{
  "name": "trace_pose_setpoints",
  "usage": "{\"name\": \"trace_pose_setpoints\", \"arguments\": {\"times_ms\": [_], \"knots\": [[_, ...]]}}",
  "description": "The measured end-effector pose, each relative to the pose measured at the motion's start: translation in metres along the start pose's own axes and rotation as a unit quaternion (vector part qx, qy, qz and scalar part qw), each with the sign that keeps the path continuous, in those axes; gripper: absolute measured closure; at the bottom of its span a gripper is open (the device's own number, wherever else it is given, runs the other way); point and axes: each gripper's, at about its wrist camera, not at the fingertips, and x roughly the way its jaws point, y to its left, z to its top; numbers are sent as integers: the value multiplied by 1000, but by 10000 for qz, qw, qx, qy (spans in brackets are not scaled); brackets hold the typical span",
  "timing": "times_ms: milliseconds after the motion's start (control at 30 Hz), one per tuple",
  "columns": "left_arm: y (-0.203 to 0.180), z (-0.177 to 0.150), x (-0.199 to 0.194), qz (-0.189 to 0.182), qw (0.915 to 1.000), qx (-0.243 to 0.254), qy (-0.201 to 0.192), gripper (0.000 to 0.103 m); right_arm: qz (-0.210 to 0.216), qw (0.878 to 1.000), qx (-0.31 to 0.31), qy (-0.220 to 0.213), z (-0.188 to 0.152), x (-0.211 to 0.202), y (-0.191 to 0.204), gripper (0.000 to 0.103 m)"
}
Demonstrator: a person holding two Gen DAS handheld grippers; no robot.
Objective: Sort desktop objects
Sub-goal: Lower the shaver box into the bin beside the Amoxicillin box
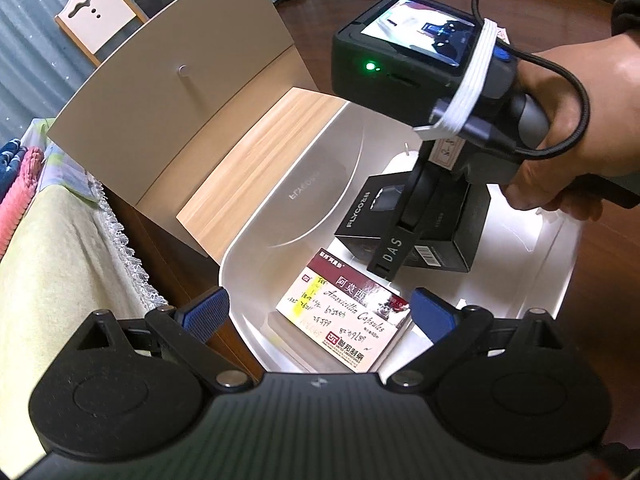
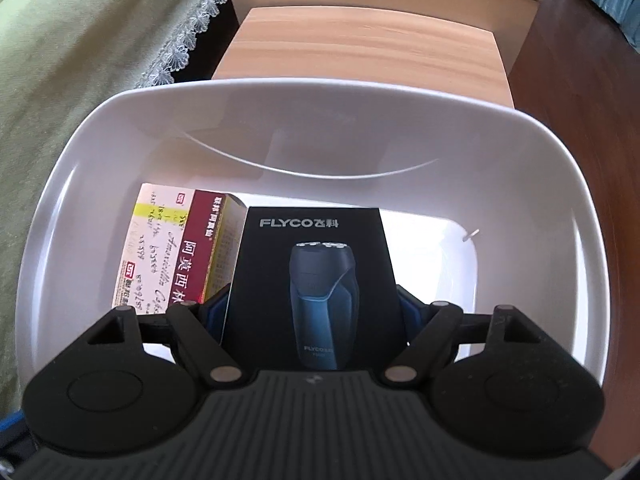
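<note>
A white plastic bin (image 1: 248, 248) holds a medicine box (image 1: 344, 322) with red and white faces and handwriting. My left gripper (image 1: 320, 312) is open and empty, just above the bin's near rim and the medicine box. My right gripper (image 2: 312, 312) is shut on a black FLYCO shaver box (image 2: 312, 280) and holds it inside the bin (image 2: 80, 184), beside the medicine box (image 2: 172, 252). In the left wrist view the shaver box (image 1: 368, 216) sits low in the bin under the right gripper's body (image 1: 424, 60).
The bin rests on a light wooden cabinet top (image 1: 256, 168) with a beige back panel (image 1: 180, 92). A green cloth with lace trim (image 2: 80, 40) lies to the left. Dark brown floor (image 2: 580, 80) is to the right.
</note>
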Motion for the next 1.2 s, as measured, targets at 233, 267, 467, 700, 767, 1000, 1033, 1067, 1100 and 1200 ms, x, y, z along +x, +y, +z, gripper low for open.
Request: {"name": "trace_pose_setpoints", "arguments": {"times_ms": [233,267,467,700,767,1000,1033,1067,1100,1200], "knots": [[0,-1,0,-20,10000,-2,25,5,94,9996,224,147,0,11,-5,26],[0,-2,0,-25,10000,3,31,5,110,9995,238,163,-1,12,-5,26],[-1,-3,0,-52,10000,16,47,5,242,9992,259,188,-3,15,-7,23],[-2,-7,-1,-32,9999,49,122,5,407,9990,140,100,1,0,-9,23],[-2,-7,-1,-33,9999,52,118,5,522,9985,-46,136,-1,-7,-10,21],[-2,-5,-2,-18,10000,42,85,5,535,9889,-1260,573,-12,-12,-8,9],[-3,-5,-2,-20,9999,47,90,5,481,9866,-1422,634,-15,-10,-7,9],[-3,-6,-2,-24,9999,52,95,5,422,9842,-1571,702,-17,-8,-6,9],[-3,-6,-2,-30,9999,54,104,5,367,9817,-1701,772,-19,-5,-6,9],[-3,-7,-2,-47,9999,63,133,5,331,9748,-2009,909,-26,3,-6,9]]}}
